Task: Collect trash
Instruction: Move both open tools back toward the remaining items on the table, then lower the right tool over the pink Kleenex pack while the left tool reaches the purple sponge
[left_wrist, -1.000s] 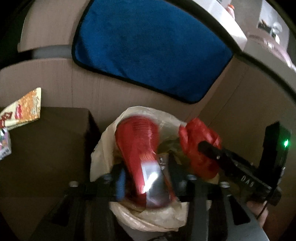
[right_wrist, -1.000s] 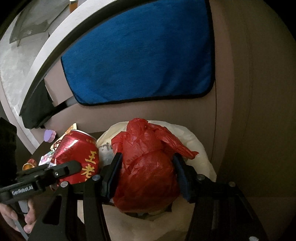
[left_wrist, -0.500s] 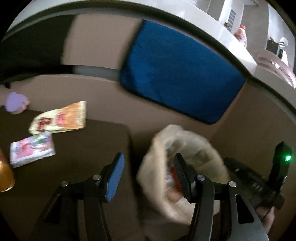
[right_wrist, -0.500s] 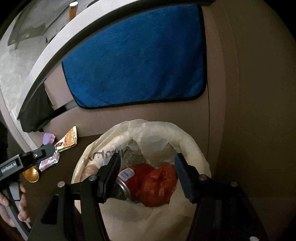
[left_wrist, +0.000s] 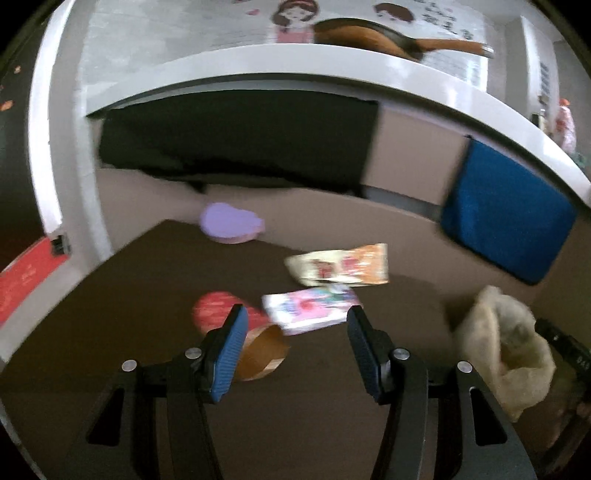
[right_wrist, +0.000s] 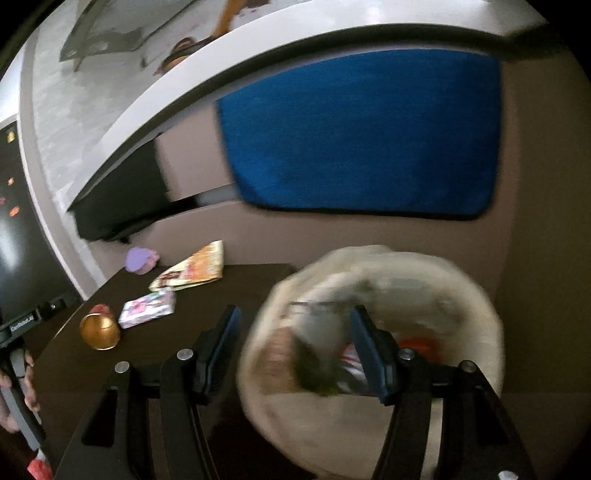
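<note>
Left-wrist view: the left gripper (left_wrist: 293, 347) stands with its jaws spread and nothing between the pads, pointing down over the dark table (left_wrist: 110, 332). The trash that remains lies just beyond the fingertips. A pink packet (left_wrist: 310, 308) lies flat, straight ahead in the gap between the jaws, its long axis running across the line of approach, roughly from one finger toward the other. Partly behind the left finger lies a cup (left_wrist: 236, 332), red outside and gold inside, tipped on its side with its open mouth toward the camera. Farther back is a yellow-orange wrapper (left_wrist: 340, 269), also lying crosswise, and beyond it a purple object (left_wrist: 231, 223) near the table's far edge. Right-wrist view: the right gripper (right_wrist: 293, 347) is likewise spread and empty, hanging over the mouth of the pale bag (right_wrist: 461, 295), which sits off the table's right end; red and dark refuse shows inside, blurred. From this side the packet (right_wrist: 149, 314), cup (right_wrist: 99, 332) and wrapper (right_wrist: 192, 271) all lie well to the left, with the left gripper's handle (right_wrist: 22, 321) at the frame's edge beside them. Judgement: the left gripper is the nearer to all remaining items; the packet, being centred but crosswise, probably calls for a turn of the wrist so the pads close across its short side.
</note>
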